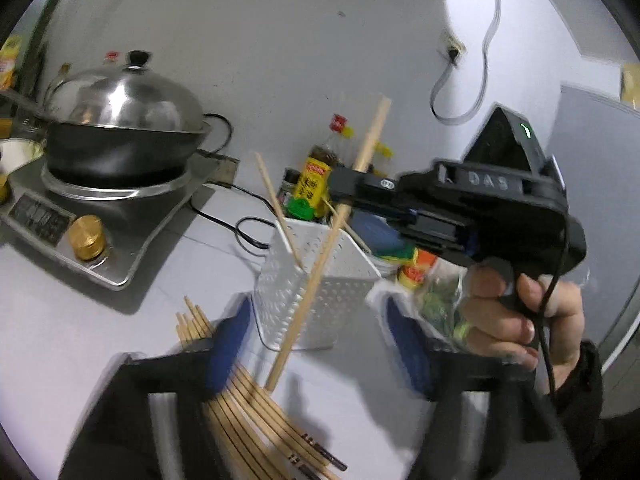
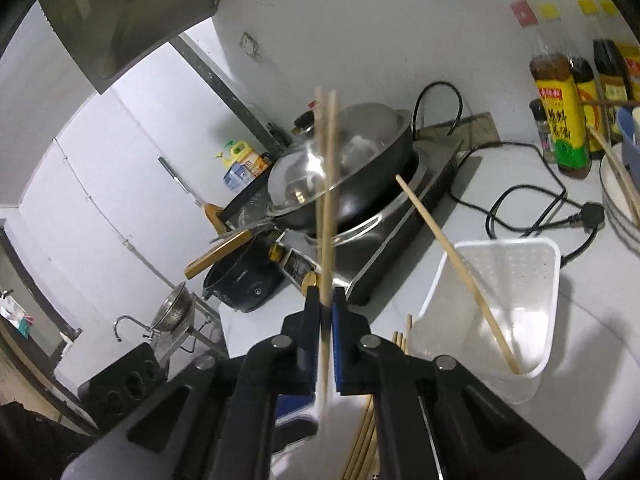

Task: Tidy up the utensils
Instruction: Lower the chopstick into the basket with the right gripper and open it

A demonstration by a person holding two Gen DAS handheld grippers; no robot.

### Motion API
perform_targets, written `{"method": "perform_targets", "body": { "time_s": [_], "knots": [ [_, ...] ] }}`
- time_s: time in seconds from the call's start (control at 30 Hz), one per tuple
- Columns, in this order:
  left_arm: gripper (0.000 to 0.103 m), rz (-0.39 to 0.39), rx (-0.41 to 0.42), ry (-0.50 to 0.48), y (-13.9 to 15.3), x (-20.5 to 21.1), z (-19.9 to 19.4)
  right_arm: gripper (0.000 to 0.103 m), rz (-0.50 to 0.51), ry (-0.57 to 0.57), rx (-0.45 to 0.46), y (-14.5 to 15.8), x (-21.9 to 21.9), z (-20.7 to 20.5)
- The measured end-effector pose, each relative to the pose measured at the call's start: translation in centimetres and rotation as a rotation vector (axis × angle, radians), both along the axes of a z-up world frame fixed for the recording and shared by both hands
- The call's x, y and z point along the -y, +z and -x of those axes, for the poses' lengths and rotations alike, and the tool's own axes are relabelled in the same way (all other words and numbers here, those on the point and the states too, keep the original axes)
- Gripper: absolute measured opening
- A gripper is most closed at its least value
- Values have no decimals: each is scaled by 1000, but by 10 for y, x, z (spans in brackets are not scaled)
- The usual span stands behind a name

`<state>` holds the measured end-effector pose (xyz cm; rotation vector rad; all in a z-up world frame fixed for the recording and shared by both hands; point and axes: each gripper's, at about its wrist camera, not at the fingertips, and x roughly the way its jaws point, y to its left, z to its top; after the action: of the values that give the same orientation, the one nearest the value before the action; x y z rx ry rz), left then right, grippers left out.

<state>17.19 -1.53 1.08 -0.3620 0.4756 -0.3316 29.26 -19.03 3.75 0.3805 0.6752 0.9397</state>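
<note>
- Chopsticks are being moved one at a time into the white perforated holder (image 1: 316, 280); this is the carrying step, judged from one stick lifted and the bundle left lying.
- Right gripper (image 2: 327, 308) has its blue pads closed on a pale wooden chopstick (image 2: 326, 200), held near its middle and nearly upright beside the holder.
- Left gripper (image 1: 316, 344) stands wide, nothing between its pads; the loose chopstick bundle (image 1: 256, 412) lies flat on the counter (image 1: 80, 340) at its near edge, under that gripper.
- One chopstick (image 2: 456, 272) already leans inside the holder, its tip in a corner.
- Next move, I judge: swing the held stick over the rim, lower end first, and release only once it is inside.
- Sticks are slender, smooth, light bamboo or wood with dark ends; the holder is thin plastic with rows of small holes, likely light enough to tip.
</note>
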Motion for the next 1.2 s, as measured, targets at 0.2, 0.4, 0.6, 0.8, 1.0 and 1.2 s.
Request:
{"method": "perform_targets", "body": {
  "time_s": [0.2,0.4,0.6,0.8,1.0,1.2],
  "knots": [
    [78,25,-17,65,-2,-31,8,5,85,-127,115,33,10,-4],
    [78,7,-77,152,-21,-66,14,5,403,-363,380,67,2,6],
    [78,48,-131,215,-37,-93,21,5,593,-408,484,49,-22,1],
    [78,61,-128,235,-40,-108,27,5,569,-435,558,69,-32,9],
    [78,67,-135,236,-44,-110,29,5,608,-409,637,81,-58,8],
    [78,75,-149,259,-48,-119,34,5,643,-345,638,53,-75,-4]
  ]
}}
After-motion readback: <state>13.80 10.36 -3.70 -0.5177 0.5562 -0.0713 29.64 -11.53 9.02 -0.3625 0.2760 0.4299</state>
